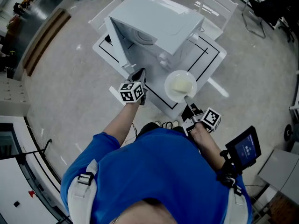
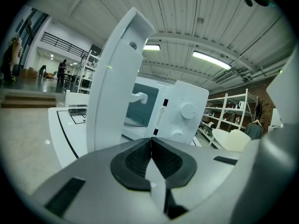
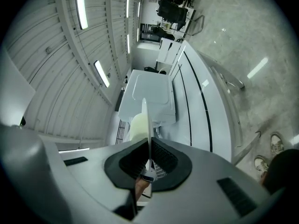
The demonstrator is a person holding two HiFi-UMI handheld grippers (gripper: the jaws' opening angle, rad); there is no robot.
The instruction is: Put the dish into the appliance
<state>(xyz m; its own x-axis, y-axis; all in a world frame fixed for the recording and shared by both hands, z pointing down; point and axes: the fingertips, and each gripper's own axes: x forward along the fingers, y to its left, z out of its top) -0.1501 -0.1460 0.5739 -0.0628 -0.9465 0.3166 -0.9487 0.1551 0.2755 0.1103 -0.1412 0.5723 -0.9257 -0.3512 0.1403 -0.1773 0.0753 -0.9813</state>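
A white microwave (image 1: 154, 24) stands on a white table (image 1: 208, 55) with its door (image 1: 119, 43) swung open to the left. My right gripper (image 1: 188, 100) is shut on the rim of a white dish (image 1: 181, 85) with a pale yellow lump on it, held just in front of the microwave's right side. In the right gripper view the dish (image 3: 145, 118) runs edge-on between the jaws of my right gripper (image 3: 148, 146). My left gripper (image 1: 139, 73) is shut and empty near the open door's lower edge. The left gripper view shows that gripper (image 2: 151, 141), the door (image 2: 117, 78) and the knob panel (image 2: 184, 113).
White chairs (image 1: 217, 6) stand behind the table. A dark screen on a stand (image 1: 245, 148) is at my right hip. Black lines are marked on the table top. Shelving (image 2: 229, 111) stands far off to the right in the left gripper view.
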